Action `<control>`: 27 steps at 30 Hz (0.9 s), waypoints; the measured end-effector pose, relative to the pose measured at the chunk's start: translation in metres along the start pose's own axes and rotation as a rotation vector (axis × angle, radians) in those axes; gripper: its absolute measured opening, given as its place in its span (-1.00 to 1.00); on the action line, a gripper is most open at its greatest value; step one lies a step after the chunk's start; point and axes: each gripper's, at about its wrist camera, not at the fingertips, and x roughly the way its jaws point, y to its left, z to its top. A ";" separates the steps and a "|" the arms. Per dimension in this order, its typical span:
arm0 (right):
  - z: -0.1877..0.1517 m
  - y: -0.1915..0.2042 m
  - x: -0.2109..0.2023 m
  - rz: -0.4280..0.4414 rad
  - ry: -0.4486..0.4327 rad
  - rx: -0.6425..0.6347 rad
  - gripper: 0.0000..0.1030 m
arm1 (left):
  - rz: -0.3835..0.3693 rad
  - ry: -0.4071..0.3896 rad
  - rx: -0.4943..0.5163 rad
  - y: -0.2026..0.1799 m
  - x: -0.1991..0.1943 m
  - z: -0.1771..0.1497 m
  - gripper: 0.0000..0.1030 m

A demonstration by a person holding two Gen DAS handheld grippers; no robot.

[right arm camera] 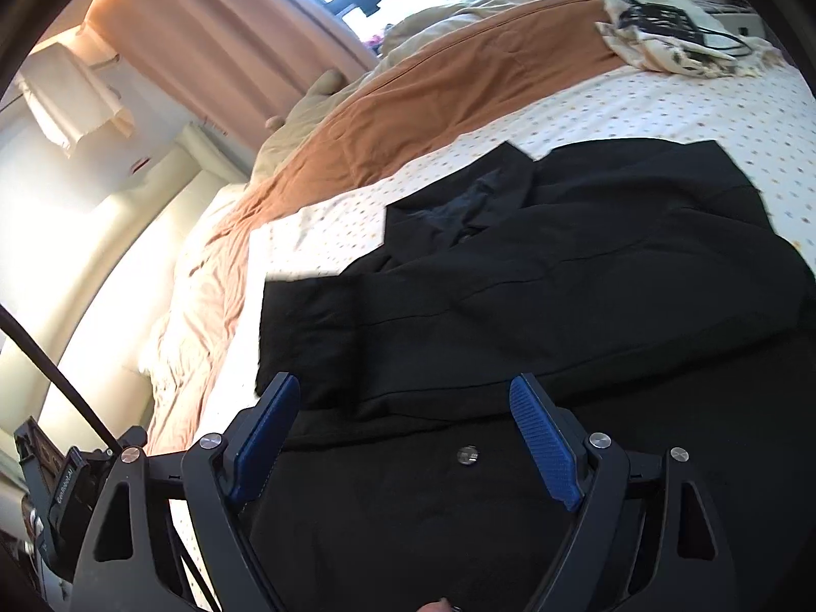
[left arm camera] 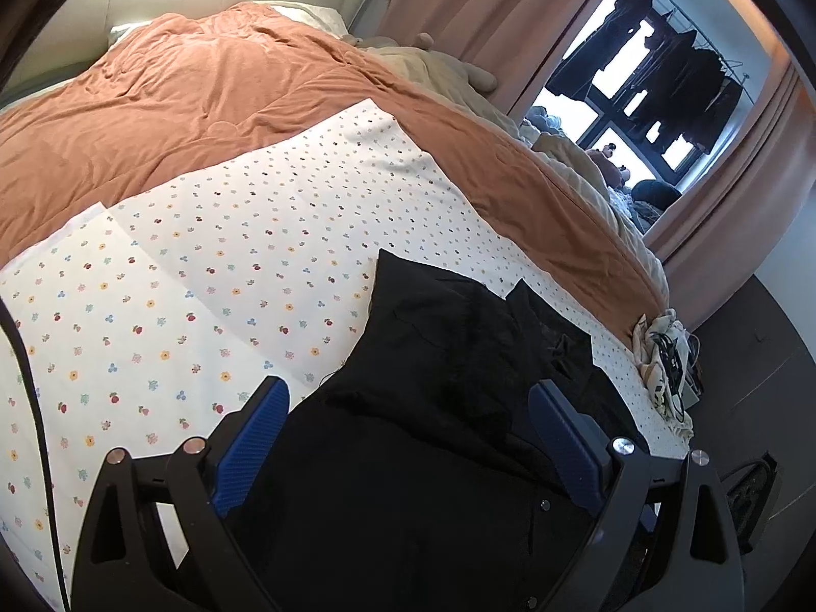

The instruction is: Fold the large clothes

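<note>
A large black garment (left arm camera: pixel 449 408) lies spread on the flowered white sheet (left arm camera: pixel 204 265) on the bed. In the right wrist view the black garment (right arm camera: pixel 561 280) shows a collar near its far edge and a silver snap button (right arm camera: pixel 467 455) near me. My left gripper (left arm camera: pixel 408 392) is open, its blue pads wide apart, hovering over the garment's left part. My right gripper (right arm camera: pixel 405 390) is open and empty too, just above the garment's near edge, with a folded sleeve lying across in front of it.
An orange duvet (left arm camera: pixel 204 97) covers the far half of the bed. A crumpled cream cloth with black cables (left arm camera: pixel 663 357) sits at the bed's right corner; it also shows in the right wrist view (right arm camera: pixel 673 35). Pink curtains (left arm camera: pixel 510 10) and a window lie beyond.
</note>
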 end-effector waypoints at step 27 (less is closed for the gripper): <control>-0.102 0.008 -0.231 -0.198 -0.118 -0.044 0.62 | -0.001 -0.028 0.240 -0.007 -0.153 -0.070 0.88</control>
